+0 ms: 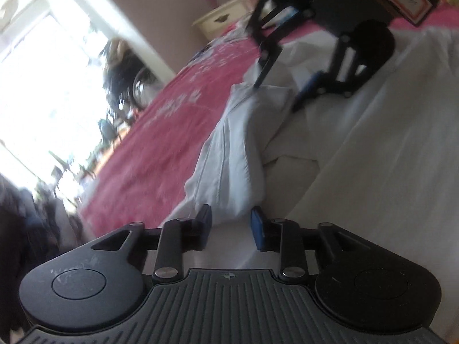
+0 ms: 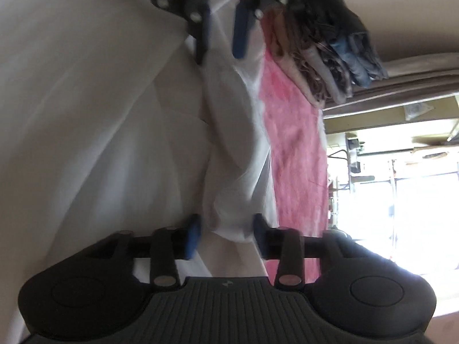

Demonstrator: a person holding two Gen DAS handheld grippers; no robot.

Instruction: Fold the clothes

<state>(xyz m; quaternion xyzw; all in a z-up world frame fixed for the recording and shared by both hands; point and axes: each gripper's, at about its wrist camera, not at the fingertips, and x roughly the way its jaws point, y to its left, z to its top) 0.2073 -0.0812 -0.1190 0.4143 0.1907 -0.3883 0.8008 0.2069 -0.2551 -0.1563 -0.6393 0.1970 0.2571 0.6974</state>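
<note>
Plainly, a white garment [image 1: 229, 154] lies spread on a bed with a pink cover [image 1: 160, 132], and a raised ridge of its cloth runs lengthwise between the two grippers, which face each other along it. The left gripper [image 1: 231, 225] sits at one end of the ridge with its fingers apart — the bunched cloth comes right up to the gap between its blue pads [image 1: 256, 228], though whether any of it lies inside I cannot tell. The right gripper [image 2: 226, 233] sits at the other end, fingers also apart, with a rounded lump of the white cloth reaching into the gap at its tips; nothing is pinched.

So the long axis of the fold line runs from one gripper straight to the other, and each hand is nearest its own end. The broad flat part of the garment lies to the right of the ridge in the left view, and the pink cover to the left of it. A stack of folded clothes [image 2: 338, 54] rests on the bed beyond the left gripper, as the right view shows it.

Both views are blurred — fine edges of the cloth cannot be made out. Open fingers at a ridge would fit either closing on it to lift or having just let it down.
</note>
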